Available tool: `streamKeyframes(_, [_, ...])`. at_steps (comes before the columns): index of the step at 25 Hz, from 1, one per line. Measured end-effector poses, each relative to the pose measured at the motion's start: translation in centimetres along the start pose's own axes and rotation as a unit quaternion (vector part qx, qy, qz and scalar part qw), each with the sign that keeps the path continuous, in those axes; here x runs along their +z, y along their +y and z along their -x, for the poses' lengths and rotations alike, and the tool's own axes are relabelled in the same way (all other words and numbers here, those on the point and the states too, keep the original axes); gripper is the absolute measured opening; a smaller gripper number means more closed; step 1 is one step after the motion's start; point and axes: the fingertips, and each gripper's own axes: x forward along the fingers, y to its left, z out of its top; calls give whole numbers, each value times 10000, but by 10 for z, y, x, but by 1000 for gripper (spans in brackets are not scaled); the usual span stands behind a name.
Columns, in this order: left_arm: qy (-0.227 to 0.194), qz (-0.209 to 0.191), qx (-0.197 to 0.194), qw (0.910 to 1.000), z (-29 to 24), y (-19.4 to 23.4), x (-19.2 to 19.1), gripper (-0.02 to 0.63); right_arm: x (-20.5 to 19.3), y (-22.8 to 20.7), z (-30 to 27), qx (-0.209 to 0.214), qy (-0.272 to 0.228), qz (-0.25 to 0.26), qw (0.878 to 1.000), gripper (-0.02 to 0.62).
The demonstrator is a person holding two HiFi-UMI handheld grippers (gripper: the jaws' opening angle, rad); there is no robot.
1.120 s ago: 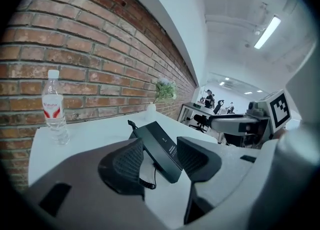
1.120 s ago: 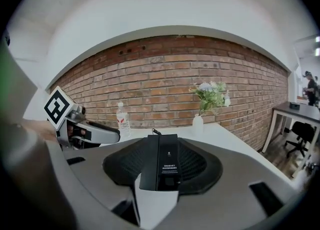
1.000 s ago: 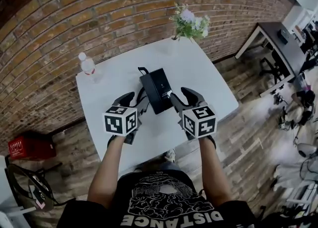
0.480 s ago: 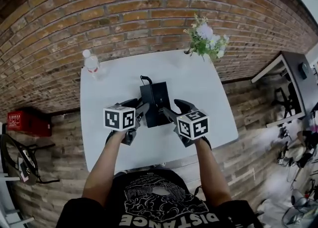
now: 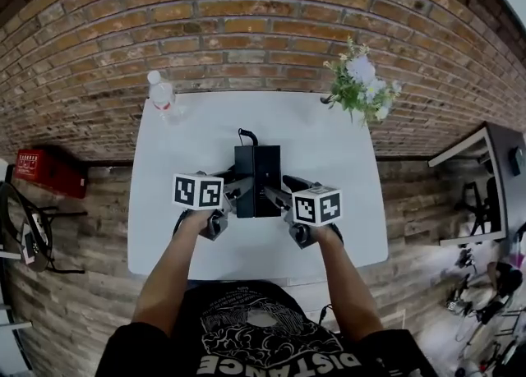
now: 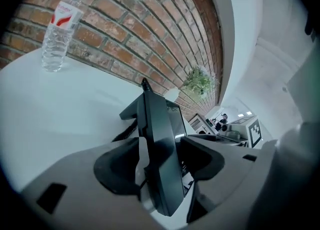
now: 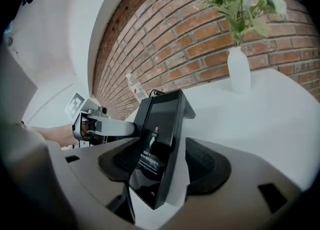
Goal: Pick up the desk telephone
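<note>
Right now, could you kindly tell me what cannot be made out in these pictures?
- Telephone screen print, right gripper view: too small to read.
- Water bottle label, head view: too small to read.
- Flowers, right gripper view: tops cut off by the upper edge.

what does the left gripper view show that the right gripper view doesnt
Only left: the coiled cord and the right gripper. Only right: white print on the screen, and the left gripper with its hand. Both: the phone between that gripper's own jaws, which have just been opening and stand clear of it, plus the bottle, flowers, brick wall and table.
</note>
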Motion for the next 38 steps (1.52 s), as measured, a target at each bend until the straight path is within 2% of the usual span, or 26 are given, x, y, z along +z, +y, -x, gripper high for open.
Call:
streamKeyframes(8, [-33,394,-238,9989,-12,-1,-7,244,-11,0,-18,411,221,-296,9985,262])
streamKeyframes(15, [-44,478,-47,9988,-17,3,-5,244,-12,2,-23,664,204,-506,9963,262])
streamKeyframes(18, [-9,483,-13,9988,-20,2,-4,242,-11,3,-24,695,159,-548,9959,262])
streamKeyframes(23, [-96,802,-153,9966,-22,0,-5,218,-12,2,-25,665,177,-650,9955,266])
streamKeyframes(32, [-196,794,-68,9966,-21,-1,-4,218,-10,0,-24,653,100,-738,9951,264])
streamKeyframes(38, [-470,766,-62,9959,-9,-6,5,218,2,10,-21,656,3,-481,9967,262])
